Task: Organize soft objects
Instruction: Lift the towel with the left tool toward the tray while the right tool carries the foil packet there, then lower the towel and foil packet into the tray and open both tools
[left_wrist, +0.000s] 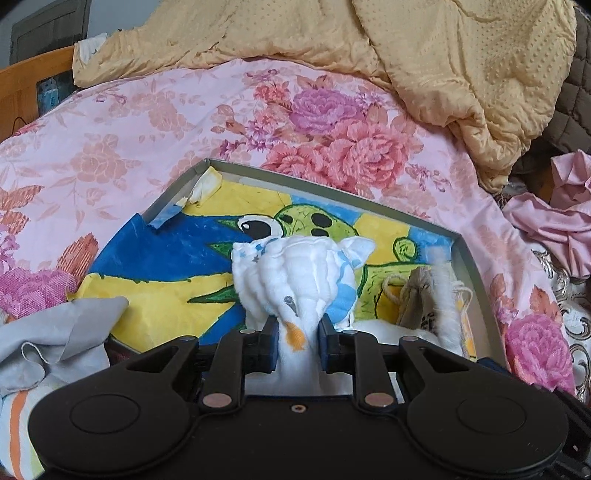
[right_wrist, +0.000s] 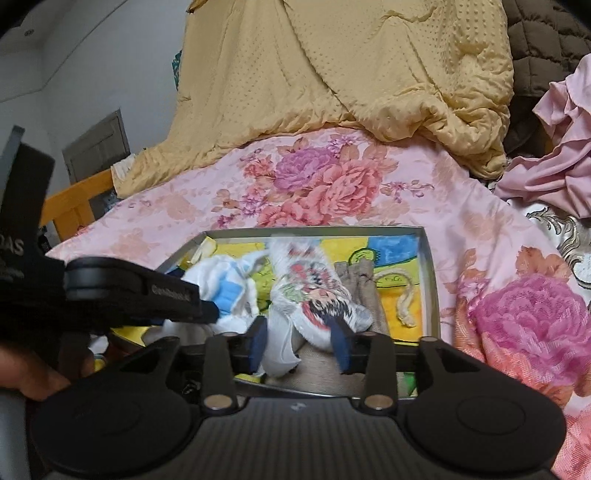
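Observation:
My left gripper (left_wrist: 297, 341) is shut on a bunched white cloth with blue and orange prints (left_wrist: 295, 280) and holds it over a shallow grey box (left_wrist: 471, 258) lined with a yellow, blue and green cartoon drawing. In the right wrist view the same cloth (right_wrist: 225, 288) shows at the box's left, with the left gripper reaching in from the left. My right gripper (right_wrist: 299, 341) stands open around a white printed sock with a red and black cartoon figure (right_wrist: 317, 291), which lies in the box (right_wrist: 430, 266). A burlap drawstring pouch (right_wrist: 360, 284) lies beside the sock.
The box sits on a pink floral bedspread (left_wrist: 147, 140). A yellow quilt (left_wrist: 443, 55) is piled at the back. Crumpled pink cloth (left_wrist: 569, 206) lies at the right. A grey cloth (left_wrist: 55, 343) and a striped white cloth lie at the near left. A wooden bed frame (left_wrist: 22, 92) stands far left.

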